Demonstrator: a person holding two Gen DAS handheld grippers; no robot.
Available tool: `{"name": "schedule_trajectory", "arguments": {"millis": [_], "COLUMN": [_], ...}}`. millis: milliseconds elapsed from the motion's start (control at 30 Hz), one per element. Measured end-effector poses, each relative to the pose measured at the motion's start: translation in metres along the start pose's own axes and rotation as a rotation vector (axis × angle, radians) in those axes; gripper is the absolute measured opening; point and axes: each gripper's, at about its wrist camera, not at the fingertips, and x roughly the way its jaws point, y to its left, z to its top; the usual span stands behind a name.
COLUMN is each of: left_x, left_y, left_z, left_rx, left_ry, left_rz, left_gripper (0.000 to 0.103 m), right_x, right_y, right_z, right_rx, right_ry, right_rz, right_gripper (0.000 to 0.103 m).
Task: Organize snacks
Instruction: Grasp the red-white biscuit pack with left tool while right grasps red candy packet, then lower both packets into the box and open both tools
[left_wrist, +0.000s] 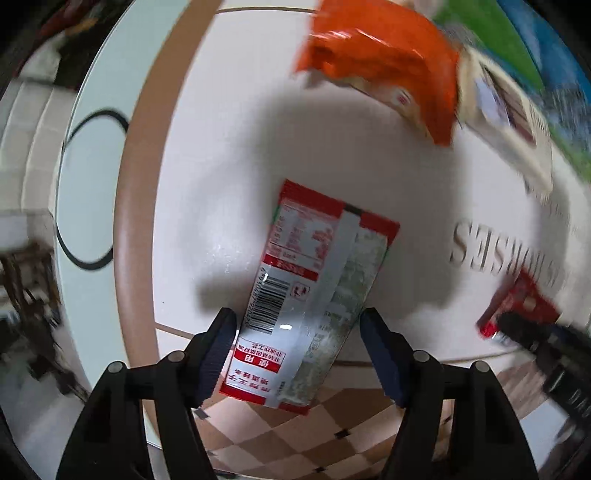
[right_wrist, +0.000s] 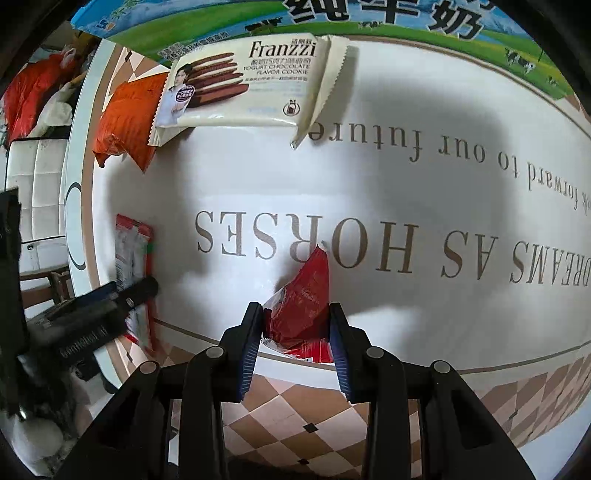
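Left wrist view, your left gripper (left_wrist: 297, 325) spread astride the red-and-silver packet (left_wrist: 314, 291), long axis running away along the fingers, orange bag (left_wrist: 384, 62) beyond, right gripper (right_wrist: 293, 325) pinching the red wrapper (right_wrist: 303, 306).

White round worktop (right_wrist: 406, 184), tan ring border, tan lettering printed ahead of the tool. Tan-and-white checked floor (right_wrist: 295, 413) beneath it. White cushioned seat (right_wrist: 33, 177) far left

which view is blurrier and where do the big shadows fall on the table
Left wrist view: motion-smeared toward the top right, where the orange bag and cookie pack streak; a small glare spot sits on the red-and-white packet. Right wrist view: sharp, printed lettering legible; broad soft shadows darken the white tabletop.
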Motion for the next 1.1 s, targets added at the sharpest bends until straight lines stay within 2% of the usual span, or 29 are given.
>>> {"name": "schedule_trajectory", "arguments": {"millis": [67,100,133,300,500,700,800,933,1100], "left_x": [0.0,-0.002,-0.004,-0.023,-0.048,-0.111,-0.155,-0.222,-0.264], "left_y": [-0.003,-0.005,-0.01,-0.024,-0.039,-0.055,-0.067,-0.08,-0.114], "left_z": [-0.003,-0.004,-0.006,-0.012,-0.023,-0.03,-0.021,0.019,0.074], "left_rx": [0.018,0.017,0.014,0.034,0.027,0.027,0.044,0.092,0.147], "left_ry": [-0.015,-0.02,-0.029,-0.067,-0.07,-0.155,-0.222,-0.31,-0.388], "left_rz": [0.011,0.009,0.003,0.033,-0.047,-0.177,-0.255,-0.344,-0.33], "left_gripper": [0.068,0.065,0.057,0.047,0.044,0.044,0.044,0.044,0.044], "right_x": [0.002,-0.001,-0.001,-0.002,-0.01,-0.052,-0.086,-0.139,-0.212], "right_y": [-0.004,-0.004,-0.003,0.007,0.014,0.001,-0.009,-0.025,-0.05], "right_z": [0.003,0.006,0.007,0.005,-0.005,-0.01,-0.01,-0.007,0.023], "right_rx": [-0.002,-0.004,-0.008,-0.042,-0.064,-0.068,-0.065,-0.048,-0.007], "right_ry": [0.008,0.01,0.008,-0.022,-0.046,-0.094,-0.136,-0.206,-0.334], "right_rz": [-0.01,-0.011,-0.015,-0.039,-0.022,0.04,0.085,0.135,0.166], "right_gripper": [0.039,0.039,0.04,0.037,0.036,0.035,0.035,0.035,0.035]}}
